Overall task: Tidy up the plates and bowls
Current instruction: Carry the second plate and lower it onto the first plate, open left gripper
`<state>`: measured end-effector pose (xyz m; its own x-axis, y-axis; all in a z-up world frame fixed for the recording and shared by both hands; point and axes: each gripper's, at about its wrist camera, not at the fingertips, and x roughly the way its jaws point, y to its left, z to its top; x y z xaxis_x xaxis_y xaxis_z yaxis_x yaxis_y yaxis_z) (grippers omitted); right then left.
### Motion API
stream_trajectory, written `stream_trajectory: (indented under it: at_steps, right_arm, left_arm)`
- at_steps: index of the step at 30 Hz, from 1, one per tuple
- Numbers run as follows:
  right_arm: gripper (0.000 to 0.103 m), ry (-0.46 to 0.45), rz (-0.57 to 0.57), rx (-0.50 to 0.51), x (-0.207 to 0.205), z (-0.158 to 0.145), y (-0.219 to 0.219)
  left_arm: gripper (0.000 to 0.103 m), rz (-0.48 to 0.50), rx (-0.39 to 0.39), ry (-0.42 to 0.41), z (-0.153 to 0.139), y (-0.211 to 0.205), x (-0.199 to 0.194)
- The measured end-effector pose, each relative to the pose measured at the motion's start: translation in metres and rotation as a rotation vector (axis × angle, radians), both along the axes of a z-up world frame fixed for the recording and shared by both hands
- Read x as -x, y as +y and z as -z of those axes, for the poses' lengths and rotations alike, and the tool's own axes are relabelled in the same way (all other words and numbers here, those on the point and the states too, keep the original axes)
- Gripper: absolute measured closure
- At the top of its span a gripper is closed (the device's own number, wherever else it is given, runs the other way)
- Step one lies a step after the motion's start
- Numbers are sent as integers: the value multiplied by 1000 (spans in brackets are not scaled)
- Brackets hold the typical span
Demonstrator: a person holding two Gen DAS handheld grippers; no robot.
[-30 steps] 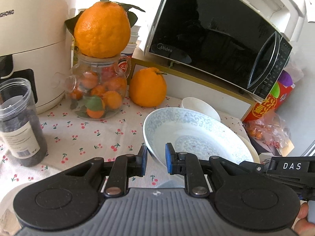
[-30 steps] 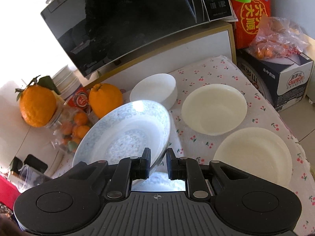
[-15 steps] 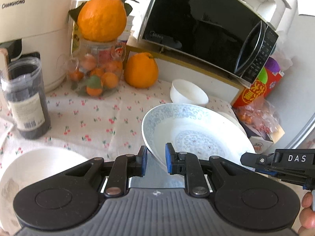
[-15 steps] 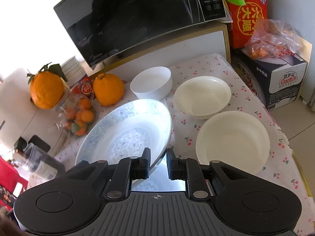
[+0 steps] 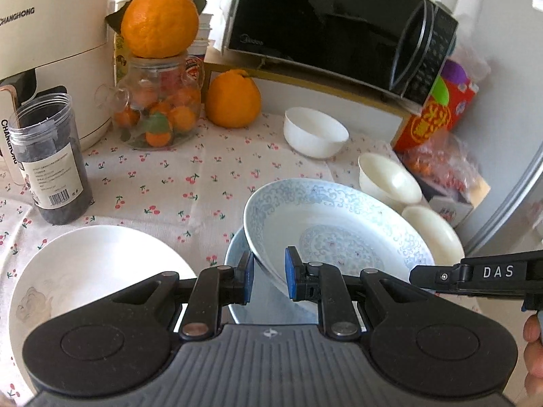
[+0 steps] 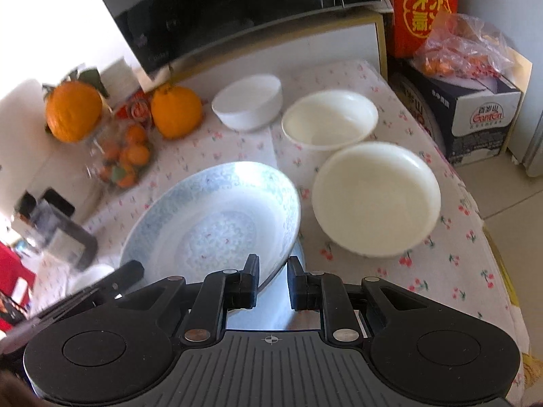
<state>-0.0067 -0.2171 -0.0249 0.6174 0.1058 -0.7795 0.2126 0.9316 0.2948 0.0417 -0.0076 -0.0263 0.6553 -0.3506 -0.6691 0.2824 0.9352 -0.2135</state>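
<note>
Both grippers hold one blue-patterned plate point(image 5: 336, 224) by its rim, above a second plate point(image 5: 237, 257) lying under it. My left gripper point(image 5: 268, 279) is shut on its left rim. My right gripper point(image 6: 273, 283) is shut on its right rim; the plate point(image 6: 217, 217) tilts up to the left there. A small white bowl point(image 6: 249, 101) stands at the back. Two cream bowls point(image 6: 331, 118) point(image 6: 375, 196) sit to the right. A large white plate point(image 5: 88, 274) lies at the left in the left wrist view.
A microwave point(image 5: 332, 23) stands at the back on a shelf. A glass jar of oranges point(image 5: 159, 108) with a big orange on top, a loose orange point(image 5: 232, 100), a dark plastic jar point(image 5: 51, 156) and a white appliance point(image 5: 51, 40) stand at the left. A box point(image 6: 475, 112) sits at the right.
Both grippers have pulled back and lowered with the patterned plate. More of the table shows: the large white plate at left and the plate underneath.
</note>
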Motion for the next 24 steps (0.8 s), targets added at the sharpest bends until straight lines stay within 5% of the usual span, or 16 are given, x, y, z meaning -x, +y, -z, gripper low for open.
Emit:
stream_trajectory:
  at_steps: [24]
  right_arm:
    - [85, 75, -92, 108, 5, 16, 19]
  left_arm:
    - [86, 53, -194, 13, 12, -10, 10]
